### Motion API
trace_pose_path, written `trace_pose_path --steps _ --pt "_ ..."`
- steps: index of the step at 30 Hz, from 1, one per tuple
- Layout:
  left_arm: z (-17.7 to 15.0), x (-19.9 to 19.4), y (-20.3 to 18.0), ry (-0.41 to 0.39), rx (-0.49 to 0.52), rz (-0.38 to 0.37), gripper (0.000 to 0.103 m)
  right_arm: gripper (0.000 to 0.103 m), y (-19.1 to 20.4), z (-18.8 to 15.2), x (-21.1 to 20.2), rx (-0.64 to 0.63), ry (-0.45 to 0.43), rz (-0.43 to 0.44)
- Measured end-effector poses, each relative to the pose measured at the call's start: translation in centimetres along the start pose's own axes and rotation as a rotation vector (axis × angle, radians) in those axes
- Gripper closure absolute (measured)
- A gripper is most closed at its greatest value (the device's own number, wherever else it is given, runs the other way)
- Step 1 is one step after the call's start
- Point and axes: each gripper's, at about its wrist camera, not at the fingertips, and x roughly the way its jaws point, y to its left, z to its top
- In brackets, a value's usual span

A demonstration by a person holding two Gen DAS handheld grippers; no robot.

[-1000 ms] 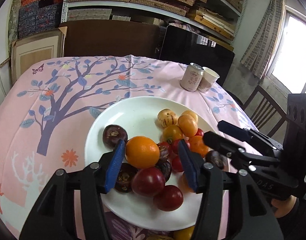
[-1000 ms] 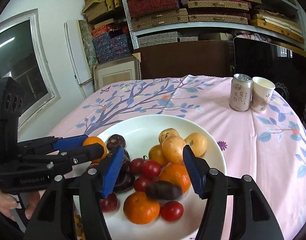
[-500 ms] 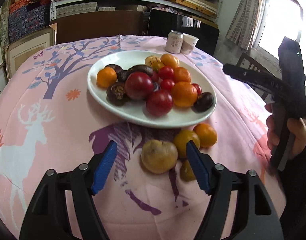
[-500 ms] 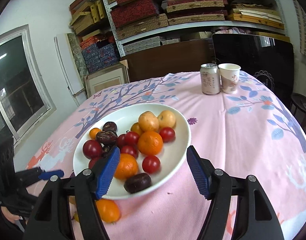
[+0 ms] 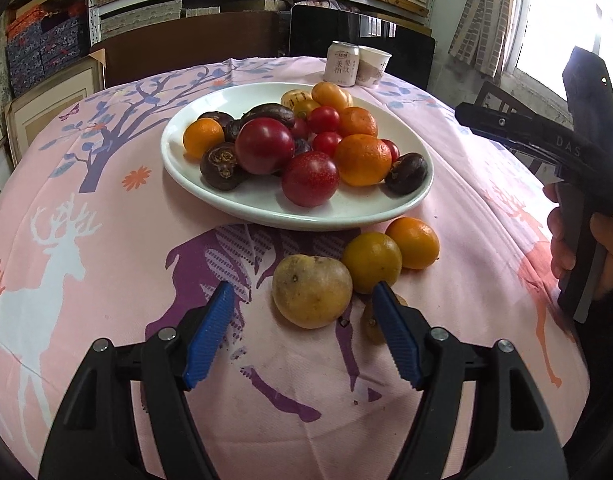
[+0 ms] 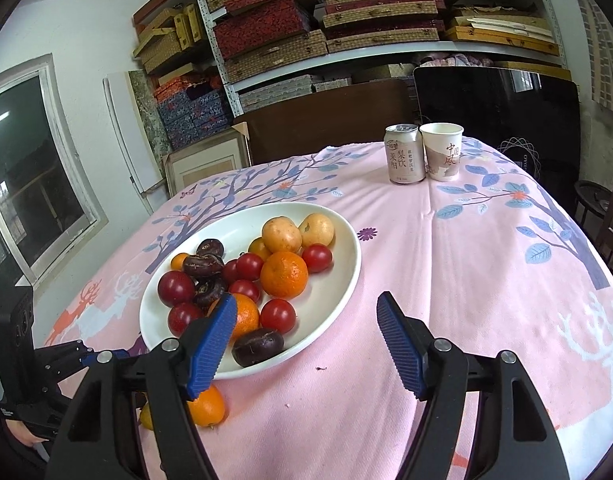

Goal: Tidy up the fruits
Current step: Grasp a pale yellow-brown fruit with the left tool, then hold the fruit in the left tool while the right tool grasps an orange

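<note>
The left gripper (image 5: 302,334), black-framed with ribbed blue pads, is held wide apart and empty, low over a pink cotton tablecloth (image 5: 86,280) printed with white deer and a purple-blue tree. Just ahead of its tips, a round yellow-brown fruit (image 5: 311,291) lies on the cloth, with a yellow-orange citrus (image 5: 371,262) touching it on the right-hand side and a smaller orange mandarin (image 5: 413,242) beyond that; a further small yellowish fruit (image 5: 368,322) is partly hidden behind the right-hand pad. Beyond these, a white oval ceramic plate (image 5: 234,200) is seen, heaped with red tomatoes, oranges and dark purple fruits. The right gripper (image 6: 306,340) is likewise spread wide and empty, raised above the cloth with its left pad over the near rim of the plate. At the far side of the table, a pale drink can (image 6: 404,154) and a white paper cup (image 6: 442,152) stand upright, touching. Behind the table, metal shelving (image 6: 346,12) stacked with woven boxes and a window (image 6: 22,184) are visible. The right hand (image 5: 586,248) is wrapped around its handle.
</note>
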Motion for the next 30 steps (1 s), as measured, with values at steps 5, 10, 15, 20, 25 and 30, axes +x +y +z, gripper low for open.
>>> trace_pose_path --steps 5,10,15,20,25,30 --pt "0.0 0.0 0.3 0.001 -0.006 0.032 0.039 0.03 0.2 0.0 0.0 -0.015 0.004 -0.002" --pt "0.0 0.3 0.3 0.013 0.002 0.046 0.039 0.03 0.2 0.0 0.1 -0.017 0.011 -0.002" --pt "-0.1 0.9 0.3 0.031 0.004 0.072 0.038 0.03 0.2 -0.1 0.2 -0.021 0.014 -0.004" --pt "0.0 1.4 0.1 0.046 0.013 0.082 0.038 0.03 0.4 -0.3 0.4 -0.029 0.021 -0.005" --pt "0.1 1.7 0.3 0.058 0.01 0.075 0.045 0.03 0.6 -0.4 0.5 -0.039 0.033 -0.001" --pt "0.0 1.4 -0.4 0.044 0.041 0.064 0.062 0.03 1.1 -0.5 0.6 -0.062 0.053 0.011"
